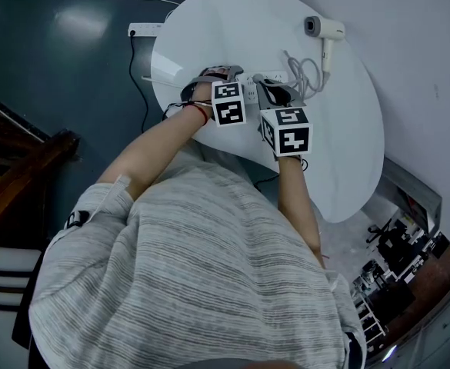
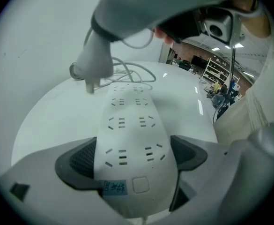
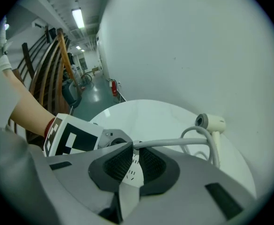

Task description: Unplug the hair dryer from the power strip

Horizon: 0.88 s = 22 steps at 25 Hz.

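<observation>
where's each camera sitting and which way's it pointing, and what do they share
Head view: on the person's head, facing steeply down at the white table; shirt, both forearms, left gripper and right gripper show.
Left gripper view: on the left gripper, facing along the power strip clamped in its jaws; the right gripper shows above.
Right gripper view: on the right gripper, facing across the table to the hair dryer, jaws shut on the plug; the left forearm shows.
Shared: head and right gripper views both show the hair dryer.
</observation>
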Available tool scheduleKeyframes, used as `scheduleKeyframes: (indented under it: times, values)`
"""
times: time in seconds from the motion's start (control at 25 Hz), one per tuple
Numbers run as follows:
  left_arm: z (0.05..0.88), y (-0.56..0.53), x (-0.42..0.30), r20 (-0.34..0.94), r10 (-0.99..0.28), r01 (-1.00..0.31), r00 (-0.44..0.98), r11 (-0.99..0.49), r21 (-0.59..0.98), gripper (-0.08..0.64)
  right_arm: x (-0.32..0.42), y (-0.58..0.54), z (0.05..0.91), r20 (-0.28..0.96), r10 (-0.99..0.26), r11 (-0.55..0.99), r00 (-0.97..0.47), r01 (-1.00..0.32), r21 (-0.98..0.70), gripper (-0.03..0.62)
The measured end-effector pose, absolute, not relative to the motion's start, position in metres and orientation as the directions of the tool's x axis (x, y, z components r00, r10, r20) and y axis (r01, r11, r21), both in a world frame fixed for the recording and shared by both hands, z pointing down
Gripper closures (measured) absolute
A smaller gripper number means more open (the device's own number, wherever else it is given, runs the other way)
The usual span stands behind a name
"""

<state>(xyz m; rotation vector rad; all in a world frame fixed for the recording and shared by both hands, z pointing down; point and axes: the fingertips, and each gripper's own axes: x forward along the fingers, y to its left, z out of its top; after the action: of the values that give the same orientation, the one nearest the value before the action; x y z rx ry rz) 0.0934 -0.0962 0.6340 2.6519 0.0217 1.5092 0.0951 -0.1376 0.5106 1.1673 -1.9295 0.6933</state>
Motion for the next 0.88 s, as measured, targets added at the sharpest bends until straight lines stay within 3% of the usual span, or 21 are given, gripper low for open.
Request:
scheduleKeyframes:
  times: [0.44, 0.88]
  values:
    - [0.635, -0.093, 0.093, 0.856, 0.061, -0.025, 0.513, -0.996, 0.086, 0.091, 0.122, -0.122, 0.496, 0.807, -0.515, 0.383, -0.289, -0.92, -0.085, 0.537]
    - [0.624, -0.096, 0.09, 0.791, 0.03, -0.042, 0.611, -0.997, 0.07, 0.086, 0.15, -0.071, 0.523, 0.827, -0.477, 0.328, -0.296, -0.933, -0.145, 0.537]
